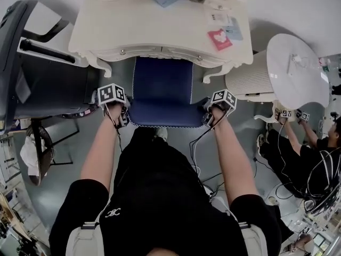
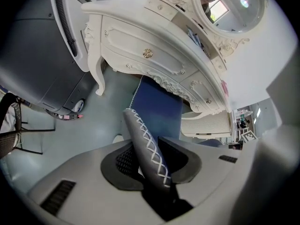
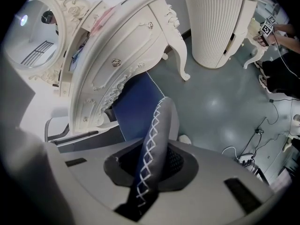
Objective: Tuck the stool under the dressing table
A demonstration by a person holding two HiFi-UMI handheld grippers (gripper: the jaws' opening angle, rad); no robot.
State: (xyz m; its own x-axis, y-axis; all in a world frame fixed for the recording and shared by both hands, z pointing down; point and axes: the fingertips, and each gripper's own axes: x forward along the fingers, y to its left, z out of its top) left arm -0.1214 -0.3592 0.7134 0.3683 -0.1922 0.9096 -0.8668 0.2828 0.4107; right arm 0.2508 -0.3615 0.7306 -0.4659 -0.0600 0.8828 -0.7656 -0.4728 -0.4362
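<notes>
The stool (image 1: 161,92) has a dark blue seat with white cross-stitching along its edge. Its far half lies under the cream dressing table (image 1: 106,25). My left gripper (image 1: 121,117) is shut on the seat's near left corner. My right gripper (image 1: 209,119) is shut on the near right corner. In the left gripper view the stitched seat edge (image 2: 147,146) runs between the pads of the left gripper (image 2: 151,167), below the table's carved drawers (image 2: 140,50). In the right gripper view the same kind of stitched edge (image 3: 157,139) is pinched in the right gripper (image 3: 149,170).
A dark bulky chair (image 1: 32,68) stands left of the table. A white ribbed round side table (image 1: 282,73) stands at its right. Another person (image 1: 314,148) works beside it. Cables (image 1: 213,180) lie on the grey floor. Cards (image 1: 219,38) lie on the tabletop.
</notes>
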